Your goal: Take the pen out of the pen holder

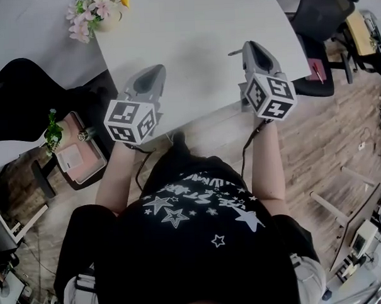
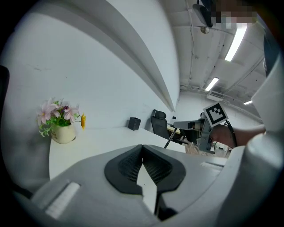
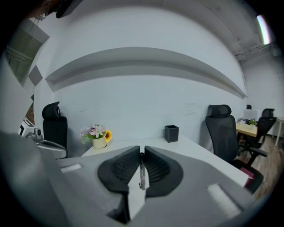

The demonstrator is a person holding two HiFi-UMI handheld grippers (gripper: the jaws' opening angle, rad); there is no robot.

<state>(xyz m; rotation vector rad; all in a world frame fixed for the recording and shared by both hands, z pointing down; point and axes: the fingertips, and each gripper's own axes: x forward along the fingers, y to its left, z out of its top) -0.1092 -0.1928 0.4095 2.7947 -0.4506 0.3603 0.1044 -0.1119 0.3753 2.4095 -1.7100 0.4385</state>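
The right gripper (image 3: 142, 151) has its jaws drawn almost together and pinched on the pen (image 3: 141, 172). It is a slim, pale-barrelled pen that runs along the narrow gap between the dark ribbed pads, with its near end showing just past them. The pen holder (image 3: 171, 133), a small dark square cup, stands on the far part of the white table (image 1: 192, 35) close to the wall. It is well apart from the pen, so the pen is fully clear of it.

The left gripper (image 2: 142, 150) has its jaws closed against each other, with nothing between them.

In the head view both grippers are held over the near edge of the table, side by side and apart from one another, each with its marker cube turned toward the person. From the left gripper view the right gripper shows off to the right, with a thin dark stick slanting down from its front.

A flower pot (image 3: 98, 141) with pink blooms and one yellow flower stands on the table to the left of the pen holder, near the wall. A black office chair (image 3: 222, 128) stands off the table's right side, and a second black chair (image 3: 54, 124) stands at the left. The person wears a black top with white stars (image 1: 200, 223) — the floor (image 1: 316, 149) below is wood plank
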